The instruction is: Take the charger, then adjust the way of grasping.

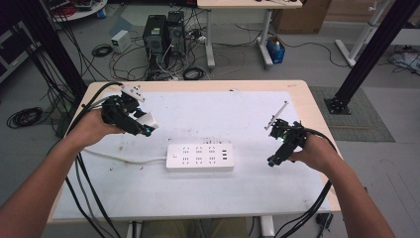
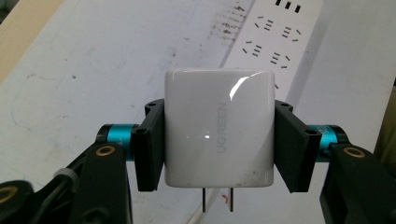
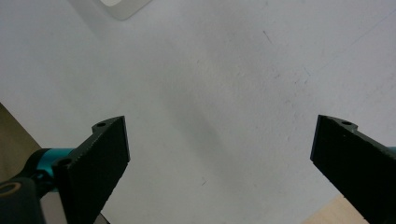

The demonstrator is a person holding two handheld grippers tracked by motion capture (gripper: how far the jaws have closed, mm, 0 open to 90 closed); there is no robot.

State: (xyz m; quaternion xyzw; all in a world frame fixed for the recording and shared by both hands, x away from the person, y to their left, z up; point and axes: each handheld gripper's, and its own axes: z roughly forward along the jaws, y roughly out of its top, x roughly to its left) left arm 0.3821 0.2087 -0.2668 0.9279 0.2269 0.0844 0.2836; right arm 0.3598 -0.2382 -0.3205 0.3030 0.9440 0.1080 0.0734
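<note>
High view: the left gripper (image 1: 143,124) holds a white charger (image 1: 147,120) above the white mat (image 1: 247,114), up and left of the white power strip (image 1: 200,157) lying mid-table. The right gripper (image 1: 278,148) hangs over the mat's right side, well apart from the strip.

Left gripper view: both black jaws press the sides of the charger (image 2: 219,128), its two prongs pointing down, the power strip (image 2: 275,37) beyond it.

Right gripper view: jaws stand wide apart over bare mat (image 3: 219,93), nothing between them.
</note>
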